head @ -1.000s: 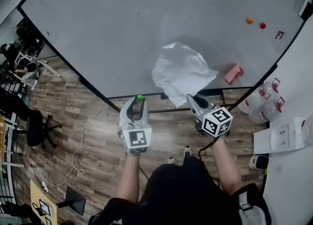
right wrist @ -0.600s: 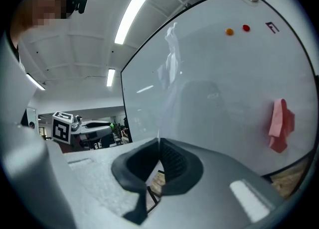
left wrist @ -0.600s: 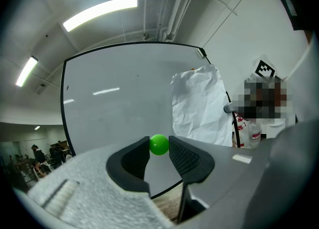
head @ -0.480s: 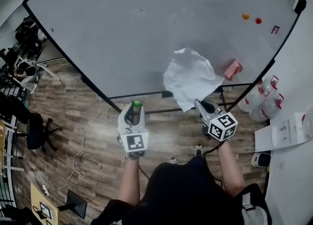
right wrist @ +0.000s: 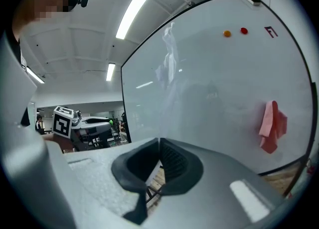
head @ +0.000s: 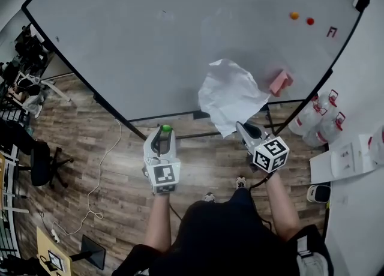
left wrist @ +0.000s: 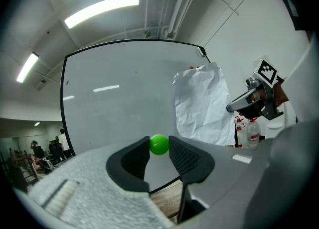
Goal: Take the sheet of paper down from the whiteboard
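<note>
Sheet of paper (head: 231,92) apparently freed from whiteboard (head: 150,35): right gripper (head: 241,127) jaws pinch its lower corner; left gripper (head: 164,132) jaws clamp green ball (left wrist: 159,144), likely its magnet.

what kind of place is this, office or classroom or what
Most likely an open office or lab workspace. A large whiteboard stands on a frame, a black office chair sits on the wood floor at the left, and long strip lights run along the ceiling.

Red mark (head: 332,31): an F-like sign is written on the whiteboard (head: 150,41), just right of the red magnet (head: 310,21).
Cube codes: square patterns are carried on the left gripper (head: 163,134) and right gripper (head: 242,128).
</note>
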Tool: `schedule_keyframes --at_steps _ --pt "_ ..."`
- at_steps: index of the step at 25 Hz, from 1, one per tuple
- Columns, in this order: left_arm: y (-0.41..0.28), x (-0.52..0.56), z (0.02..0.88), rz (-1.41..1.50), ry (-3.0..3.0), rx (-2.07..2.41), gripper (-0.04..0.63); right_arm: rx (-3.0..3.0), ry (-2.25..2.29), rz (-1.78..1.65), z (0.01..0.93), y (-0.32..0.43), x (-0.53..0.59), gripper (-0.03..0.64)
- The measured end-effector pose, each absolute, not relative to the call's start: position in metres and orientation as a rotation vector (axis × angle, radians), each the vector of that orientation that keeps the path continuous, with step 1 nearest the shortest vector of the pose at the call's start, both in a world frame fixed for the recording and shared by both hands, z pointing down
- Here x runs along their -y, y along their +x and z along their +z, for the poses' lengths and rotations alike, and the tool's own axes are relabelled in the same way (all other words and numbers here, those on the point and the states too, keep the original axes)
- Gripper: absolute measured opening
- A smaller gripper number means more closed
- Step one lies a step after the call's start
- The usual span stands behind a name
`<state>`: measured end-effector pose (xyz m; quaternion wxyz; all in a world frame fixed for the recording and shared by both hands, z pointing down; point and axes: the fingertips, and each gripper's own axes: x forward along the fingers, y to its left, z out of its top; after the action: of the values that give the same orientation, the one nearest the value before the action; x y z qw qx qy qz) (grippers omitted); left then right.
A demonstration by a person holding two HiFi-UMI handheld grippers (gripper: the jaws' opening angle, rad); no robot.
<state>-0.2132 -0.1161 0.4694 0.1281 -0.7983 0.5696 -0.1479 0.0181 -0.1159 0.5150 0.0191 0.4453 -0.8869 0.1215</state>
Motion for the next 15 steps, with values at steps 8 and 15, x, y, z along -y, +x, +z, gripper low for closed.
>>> schedule_keyframes --at_steps 8,15 --pt "-0.205 0.117 0.468 -0.42 -2.333 -1.643 0.132 2.742 1.393 0.389 0.518 0.022 0.116 0.003" --pt "-0.201 0.117 0.471 -0.419 -2.346 -1.631 0.132 2.746 1.387 0.377 0.518 0.019 0.116 0.003"
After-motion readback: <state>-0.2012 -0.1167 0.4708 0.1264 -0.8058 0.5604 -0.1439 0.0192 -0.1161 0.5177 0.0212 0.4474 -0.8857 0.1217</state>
